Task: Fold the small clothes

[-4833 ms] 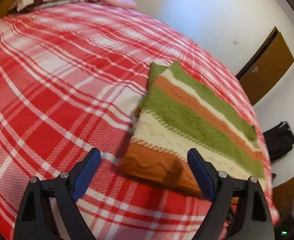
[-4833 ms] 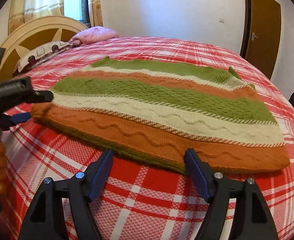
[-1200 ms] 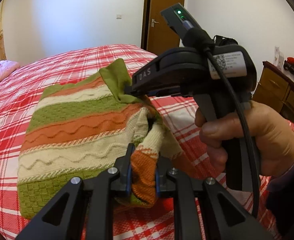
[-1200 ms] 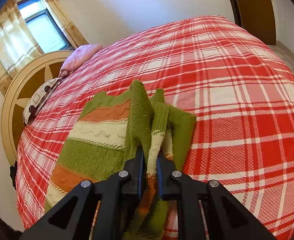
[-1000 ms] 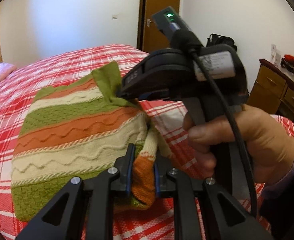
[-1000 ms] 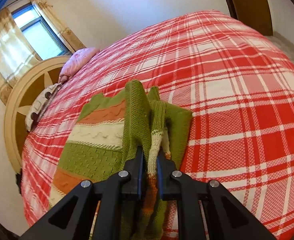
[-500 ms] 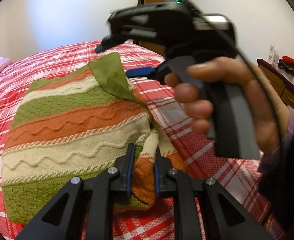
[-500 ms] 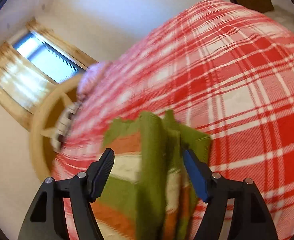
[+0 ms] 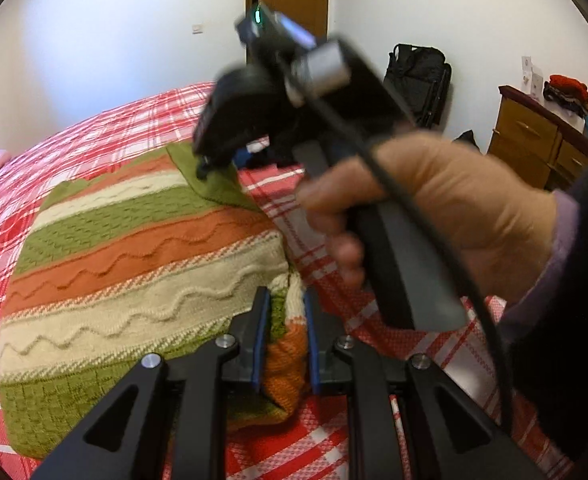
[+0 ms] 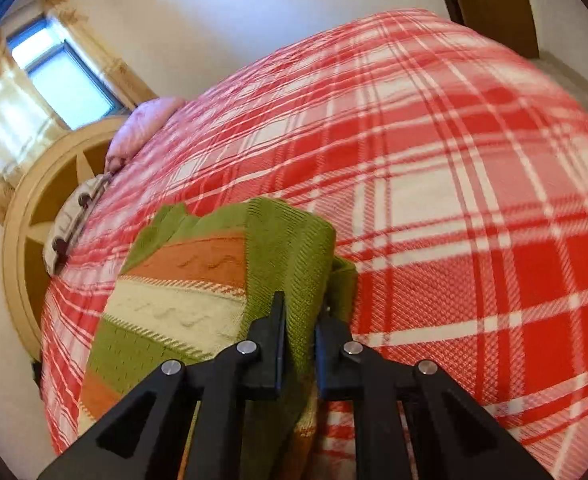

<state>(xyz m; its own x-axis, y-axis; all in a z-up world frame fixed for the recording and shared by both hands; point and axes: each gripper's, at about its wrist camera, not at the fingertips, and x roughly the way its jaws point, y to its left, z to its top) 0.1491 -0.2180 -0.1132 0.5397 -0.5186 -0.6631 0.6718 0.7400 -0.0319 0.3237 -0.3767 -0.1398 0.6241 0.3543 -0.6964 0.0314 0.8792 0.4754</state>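
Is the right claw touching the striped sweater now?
Touching. In the right wrist view, the closing right claw has a green fold of the sweater between its jaws, with both pads against the knit.

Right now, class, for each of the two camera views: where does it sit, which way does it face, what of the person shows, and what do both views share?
Left wrist view: sits on the left claw, looks across the bed toward a door and dresser; the person's right hand and right claw show.
Right wrist view: sits on the right claw, looks toward the headboard and window; no hand shows.
Shared: the striped sweater, pinched between both claws' jaws (the right closing), on the plaid bedspread.
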